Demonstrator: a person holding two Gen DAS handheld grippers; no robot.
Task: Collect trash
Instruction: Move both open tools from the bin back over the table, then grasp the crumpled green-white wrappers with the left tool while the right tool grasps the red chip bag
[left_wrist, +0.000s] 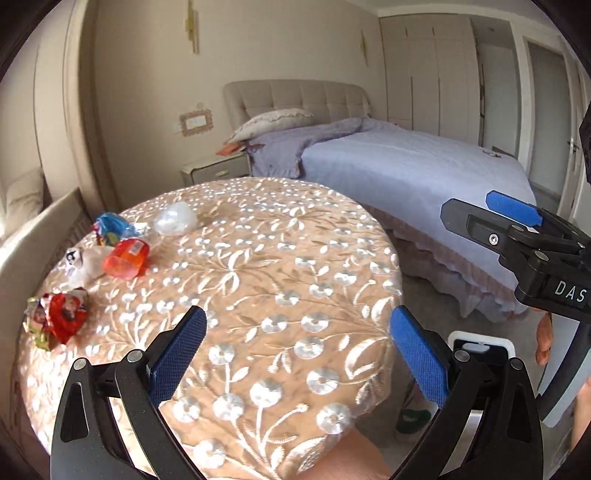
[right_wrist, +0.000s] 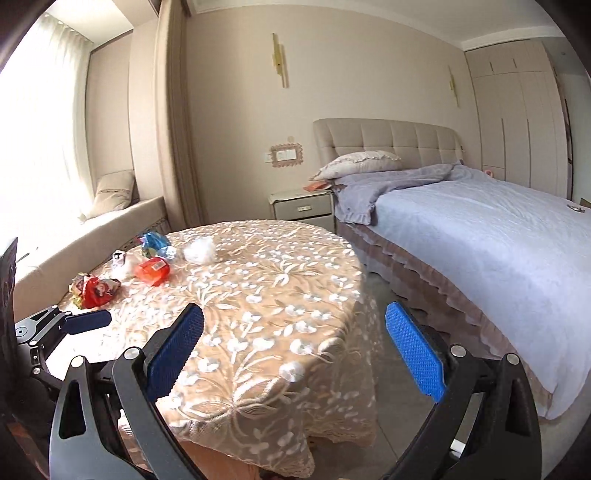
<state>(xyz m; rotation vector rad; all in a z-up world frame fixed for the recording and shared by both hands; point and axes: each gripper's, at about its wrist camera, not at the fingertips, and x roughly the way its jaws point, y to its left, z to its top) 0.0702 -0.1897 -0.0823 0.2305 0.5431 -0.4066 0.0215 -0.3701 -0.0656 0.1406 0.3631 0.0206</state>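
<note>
Trash lies on the far left of a round table with an embroidered cloth (left_wrist: 258, 280) (right_wrist: 266, 295): a red crumpled wrapper (left_wrist: 64, 319) (right_wrist: 94, 291), an orange plastic cup on its side (left_wrist: 127, 258) (right_wrist: 153, 271), a white wrapper (left_wrist: 86, 260) (right_wrist: 122, 262), a blue wrapper (left_wrist: 110, 225) (right_wrist: 155, 243) and a clear white crumpled bag (left_wrist: 175, 218) (right_wrist: 199, 249). My left gripper (left_wrist: 299, 354) is open and empty above the table's near part. My right gripper (right_wrist: 295, 354) is open and empty near the table's front edge; it also shows in the left wrist view (left_wrist: 513, 218).
A bed with a lilac cover (left_wrist: 406, 166) (right_wrist: 480, 236) stands right of the table. A nightstand (left_wrist: 216, 171) (right_wrist: 301, 208) is behind the table. A window seat with a cushion (right_wrist: 110, 206) runs along the left. A white-rimmed bin (left_wrist: 480, 345) stands on the floor at the right.
</note>
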